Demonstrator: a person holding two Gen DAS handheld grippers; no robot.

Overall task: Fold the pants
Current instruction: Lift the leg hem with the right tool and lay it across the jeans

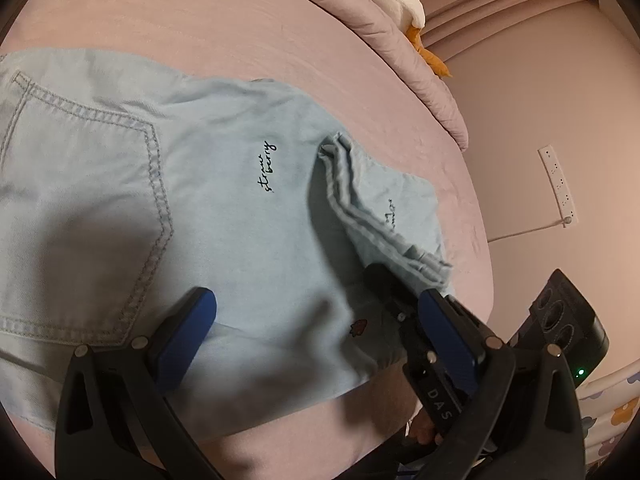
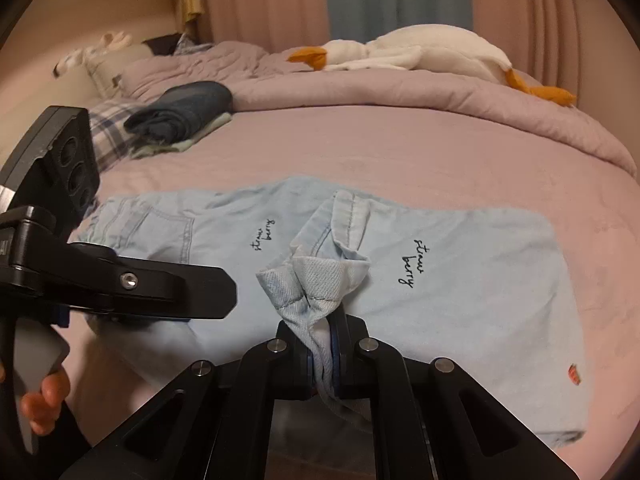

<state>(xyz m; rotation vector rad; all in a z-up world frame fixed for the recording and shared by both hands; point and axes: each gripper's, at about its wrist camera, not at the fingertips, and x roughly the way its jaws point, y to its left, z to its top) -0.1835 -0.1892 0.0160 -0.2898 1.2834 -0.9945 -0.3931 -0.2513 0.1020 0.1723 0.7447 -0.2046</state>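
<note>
Reading "straw berry" on pants [image 2: 460, 300]; right tongs [image 2: 324, 354] pinching, probably, hems.

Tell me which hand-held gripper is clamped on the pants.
The right hand-held gripper: its fingers pinch a bunched hem of the pale blue pants. The left hand-held gripper hovers open above them.

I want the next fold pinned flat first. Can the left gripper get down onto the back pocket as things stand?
Probably yes. The left gripper is open, holds nothing, and hovers over the light blue pants with the back pocket lying flat and uncovered beside it. The right gripper, shut on the bunched hem, sits off to the other side.
</note>
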